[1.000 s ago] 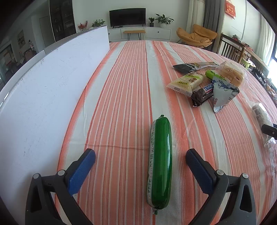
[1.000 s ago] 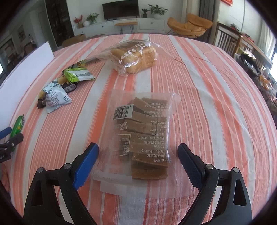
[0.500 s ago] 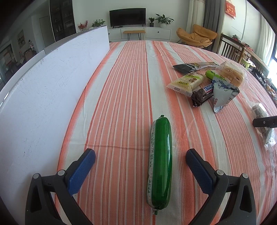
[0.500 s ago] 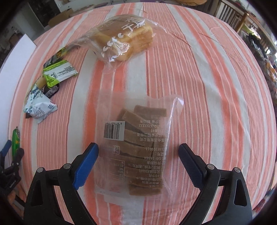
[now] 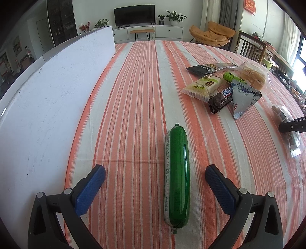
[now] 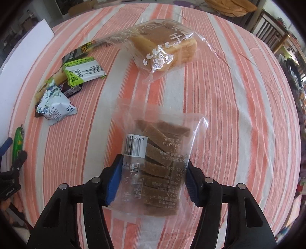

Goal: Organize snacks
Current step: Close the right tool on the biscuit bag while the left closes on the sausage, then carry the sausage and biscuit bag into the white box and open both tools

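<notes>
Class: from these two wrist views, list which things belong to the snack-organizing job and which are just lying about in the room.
Part of the job:
clear bag of brown slices, in the right gripper
green sausage, between the open left gripper fingers
bread bag
Snickers bar

Just lying about:
white board
television
orange chair

glossy green plastic sausage casing (image 5: pixel 177 178); clear crinkled plastic biscuit bag (image 6: pixel 155 162); matt woven cloth tablecloth (image 5: pixel 133 95).

"snickers" on brown candy bar (image 5: pixel 221 97), barcode digits "6 977631" on clear biscuit bag (image 6: pixel 153 164)
</notes>
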The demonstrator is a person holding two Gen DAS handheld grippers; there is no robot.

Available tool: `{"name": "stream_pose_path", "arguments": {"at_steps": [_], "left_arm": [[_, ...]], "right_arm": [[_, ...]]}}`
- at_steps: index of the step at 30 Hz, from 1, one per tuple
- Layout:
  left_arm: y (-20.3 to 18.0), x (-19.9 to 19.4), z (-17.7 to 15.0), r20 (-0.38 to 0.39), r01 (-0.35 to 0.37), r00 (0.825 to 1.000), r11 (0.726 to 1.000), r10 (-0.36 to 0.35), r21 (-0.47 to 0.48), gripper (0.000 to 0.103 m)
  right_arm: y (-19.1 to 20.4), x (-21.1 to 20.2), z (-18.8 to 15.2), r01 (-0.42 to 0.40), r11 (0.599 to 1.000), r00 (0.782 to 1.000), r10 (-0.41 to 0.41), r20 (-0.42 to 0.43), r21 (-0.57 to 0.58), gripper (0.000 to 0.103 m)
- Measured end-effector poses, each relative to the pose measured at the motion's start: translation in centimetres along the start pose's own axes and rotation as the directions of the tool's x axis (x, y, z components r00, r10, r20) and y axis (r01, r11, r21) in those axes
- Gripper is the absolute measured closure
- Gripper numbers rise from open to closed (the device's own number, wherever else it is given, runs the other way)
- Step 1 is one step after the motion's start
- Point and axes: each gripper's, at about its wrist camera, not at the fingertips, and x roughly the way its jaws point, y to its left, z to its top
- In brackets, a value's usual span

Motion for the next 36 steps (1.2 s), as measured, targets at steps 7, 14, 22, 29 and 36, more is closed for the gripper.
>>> {"name": "stream_pose_path", "arguments": {"at_steps": [7, 14, 22, 29, 36], "left_arm": [[0.1, -0.7, -0.5, -0.04, 0.017, 0.999, 1.0, -0.017, 0.021, 0.006], [-0.7, -1.5, 0.2, -0.04, 0.061, 0.997, 0.996, -0.059, 0.058, 0.054], [-0.3, -2.0, -0.1, -0.028, 0.095, 0.995, 0.995, -0.094, 0.032, 0.081], [-0.5, -2.4, -0.7, -0.027, 0.117, 0.993, 0.993, -0.116, 0.012, 0.081], [0.1, -3.6, -1.7, -0.017, 0.156, 0.987, 0.987, -0.157, -0.041, 0.081]], "right_arm": [[-1.0, -0.4, -2.7, -0.012, 1.0, 0.999, 0.012, 0.039, 0.006, 0.053], [-2.6, -0.8, -4.7, -0.024, 1.0, 0.999, 0.023, 0.037, 0.008, 0.051], [-2.7, 0.5, -5.5, -0.009, 1.0, 1.0, 0.009, -0.023, -0.008, 0.023], [-5.8, -0.3, -6.7, -0.054, 0.998, 0.998, 0.054, -0.018, 0.013, 0.051], [-6.8, -1.1, -9.0, -0.062, 0.998, 0.998, 0.062, 0.011, -0.003, 0.052]]}}
